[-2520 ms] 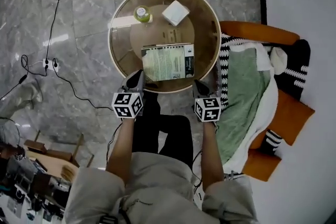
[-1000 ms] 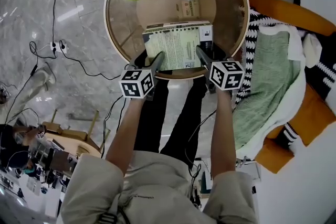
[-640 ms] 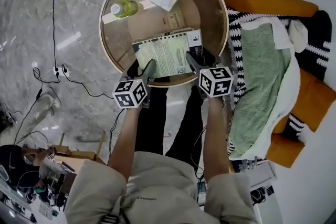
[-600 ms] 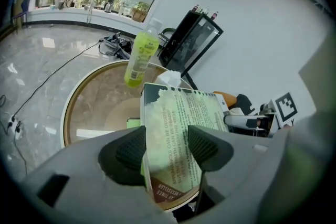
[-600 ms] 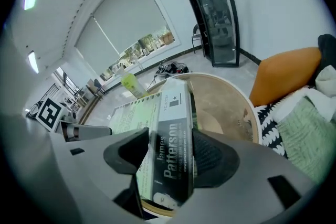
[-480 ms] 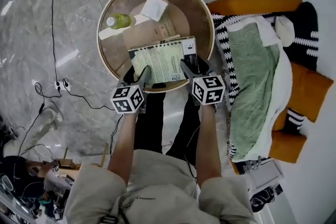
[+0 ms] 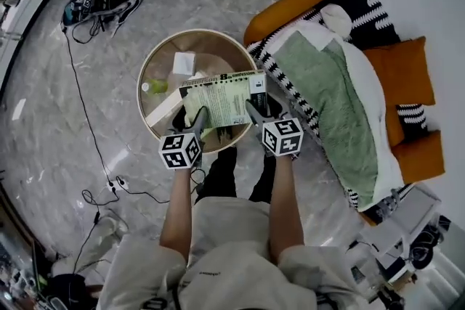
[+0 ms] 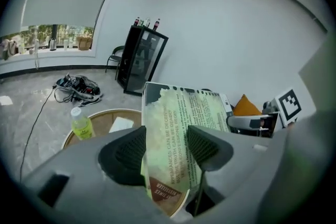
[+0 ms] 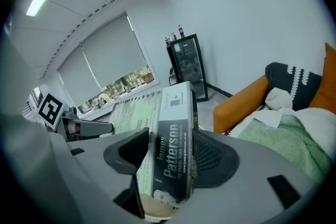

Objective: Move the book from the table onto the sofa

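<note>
Grey marble floor (image 7: 65, 127), and a round rimmed tabletop (image 7: 141, 94) carrying a yellow-green bottle (image 7: 153, 86) and a white packet (image 7: 183, 63). The book (image 7: 221, 98) is up in the air over the tabletop's near side. The left claw (image 7: 197, 117) is clamped on its left edge, the right claw (image 7: 254, 111) on its spine. To the right sits the orange sofa (image 7: 290, 5), draped in a green blanket (image 7: 327, 98).

The right hand-held gripper (image 9: 167, 157) clamps the book (image 9: 170, 149) by its spine.
</note>
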Tool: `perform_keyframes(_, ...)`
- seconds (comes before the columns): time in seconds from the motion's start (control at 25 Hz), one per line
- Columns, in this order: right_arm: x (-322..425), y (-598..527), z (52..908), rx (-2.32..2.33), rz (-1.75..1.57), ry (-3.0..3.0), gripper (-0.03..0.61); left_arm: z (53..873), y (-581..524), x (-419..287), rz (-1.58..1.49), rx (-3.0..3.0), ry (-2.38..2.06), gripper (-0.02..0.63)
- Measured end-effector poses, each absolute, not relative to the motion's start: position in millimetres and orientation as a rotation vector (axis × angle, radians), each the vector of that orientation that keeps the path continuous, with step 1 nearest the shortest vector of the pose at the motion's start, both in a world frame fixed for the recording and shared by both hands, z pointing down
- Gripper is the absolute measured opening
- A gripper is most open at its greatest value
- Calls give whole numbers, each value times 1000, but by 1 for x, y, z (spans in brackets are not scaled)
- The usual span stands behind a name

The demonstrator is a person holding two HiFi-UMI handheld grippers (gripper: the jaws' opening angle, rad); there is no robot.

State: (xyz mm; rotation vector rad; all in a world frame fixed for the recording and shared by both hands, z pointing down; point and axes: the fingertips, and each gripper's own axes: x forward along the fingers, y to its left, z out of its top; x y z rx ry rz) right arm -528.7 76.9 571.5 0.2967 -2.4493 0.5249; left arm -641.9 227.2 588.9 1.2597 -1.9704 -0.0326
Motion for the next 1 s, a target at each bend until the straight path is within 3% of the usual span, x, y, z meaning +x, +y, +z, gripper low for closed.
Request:
perform_keyframes(0.76,-418,-51,386,731,451,-2684,247,387,44,-584,121,1821,-1962,244)
perform_keyframes(1.0,-337,-98,359,918,449,-2690,239,354,-28,-517,156,2001,-1882,233)
